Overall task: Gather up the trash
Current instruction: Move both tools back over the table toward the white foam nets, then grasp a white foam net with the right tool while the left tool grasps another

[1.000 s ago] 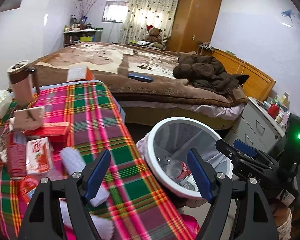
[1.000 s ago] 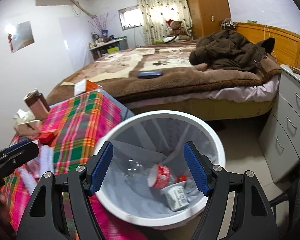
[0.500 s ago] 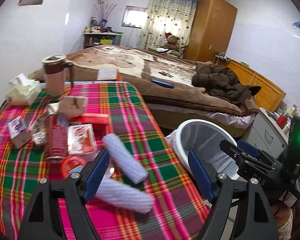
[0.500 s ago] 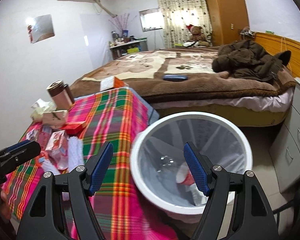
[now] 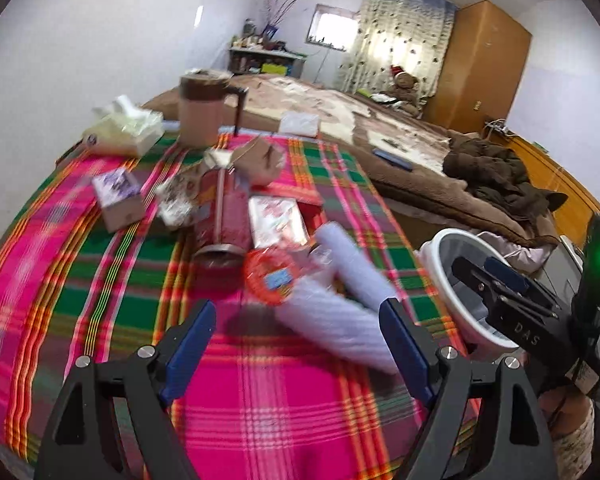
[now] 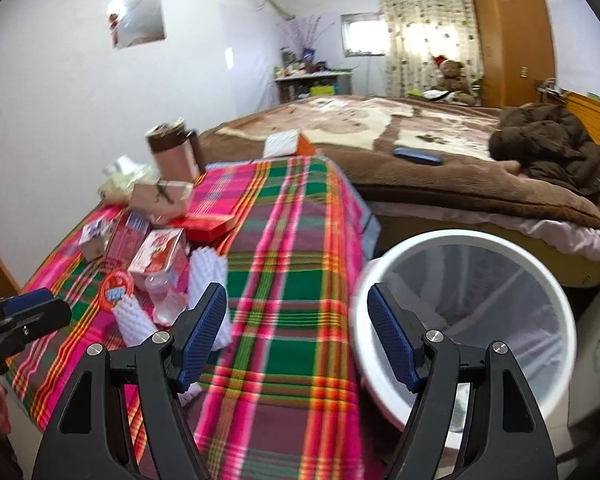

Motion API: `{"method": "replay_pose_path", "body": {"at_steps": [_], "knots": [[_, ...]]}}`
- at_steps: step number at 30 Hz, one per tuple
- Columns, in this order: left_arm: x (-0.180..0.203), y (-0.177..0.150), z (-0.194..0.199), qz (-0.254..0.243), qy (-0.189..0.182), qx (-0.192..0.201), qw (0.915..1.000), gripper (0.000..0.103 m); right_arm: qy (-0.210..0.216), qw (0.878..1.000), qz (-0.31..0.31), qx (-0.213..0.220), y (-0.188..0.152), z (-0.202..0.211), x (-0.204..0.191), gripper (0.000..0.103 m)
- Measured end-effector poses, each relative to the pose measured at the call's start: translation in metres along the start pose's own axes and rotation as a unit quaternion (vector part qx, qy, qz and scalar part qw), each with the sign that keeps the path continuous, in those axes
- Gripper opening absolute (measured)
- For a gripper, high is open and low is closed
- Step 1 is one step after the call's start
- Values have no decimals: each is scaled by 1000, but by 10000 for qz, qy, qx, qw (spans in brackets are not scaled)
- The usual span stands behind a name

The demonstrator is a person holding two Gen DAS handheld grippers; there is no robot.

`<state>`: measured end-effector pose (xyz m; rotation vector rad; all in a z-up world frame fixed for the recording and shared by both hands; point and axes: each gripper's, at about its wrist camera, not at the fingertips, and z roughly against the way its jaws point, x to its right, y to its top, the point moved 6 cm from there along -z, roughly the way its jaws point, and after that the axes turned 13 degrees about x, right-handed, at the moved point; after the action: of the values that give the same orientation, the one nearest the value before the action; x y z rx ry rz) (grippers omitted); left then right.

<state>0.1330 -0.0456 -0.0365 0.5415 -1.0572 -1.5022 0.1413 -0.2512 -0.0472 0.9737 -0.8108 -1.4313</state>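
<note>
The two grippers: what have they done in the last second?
Both swung left, away from the bin and toward the trash on the plaid table. The left gripper now points at the white foam rolls; the right gripper has the bin off to its side. Both stayed open and empty; the trash has not moved.

You have a heap of litter on the plaid-covered table (image 5: 100, 280): two white ribbed foam sleeves (image 5: 340, 320) lying crossed at its near edge, a flat round red lid with a blue label (image 5: 274, 278) touching them, a red cylindrical can (image 5: 224, 220) on its side, and a red-and-white carton (image 5: 274, 220) just beside it (print too blurred to read). A small purple-and-white box (image 5: 118, 196) lies further left. The round white bin with a clear liner (image 6: 480, 320) stands just beside the table's right edge.
</note>
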Motion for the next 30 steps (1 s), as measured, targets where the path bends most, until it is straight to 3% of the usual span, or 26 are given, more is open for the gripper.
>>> {"method": "replay_pose_path", "body": {"at_steps": [8,16,21,26,30], "knots": [[-16,-12,-7,154,100,-188,9997,85,361,9977,336,-468,-18,-28,-24,75],[-22,-18,-15,251,70,-321,9991,85,804,9926,281,-871,-27,-37,-41,73],[-24,-20,-18,343,-3,-387,9987,85,1074,9875,335,-1106,-35,-38,-56,60],[-28,-22,-18,369,-31,-427,9984,85,1458,9814,254,-1226,-42,-32,-69,26],[-30,-23,-18,428,-101,-436,9981,85,1386,9822,61,-1268,-46,-21,-67,25]]}}
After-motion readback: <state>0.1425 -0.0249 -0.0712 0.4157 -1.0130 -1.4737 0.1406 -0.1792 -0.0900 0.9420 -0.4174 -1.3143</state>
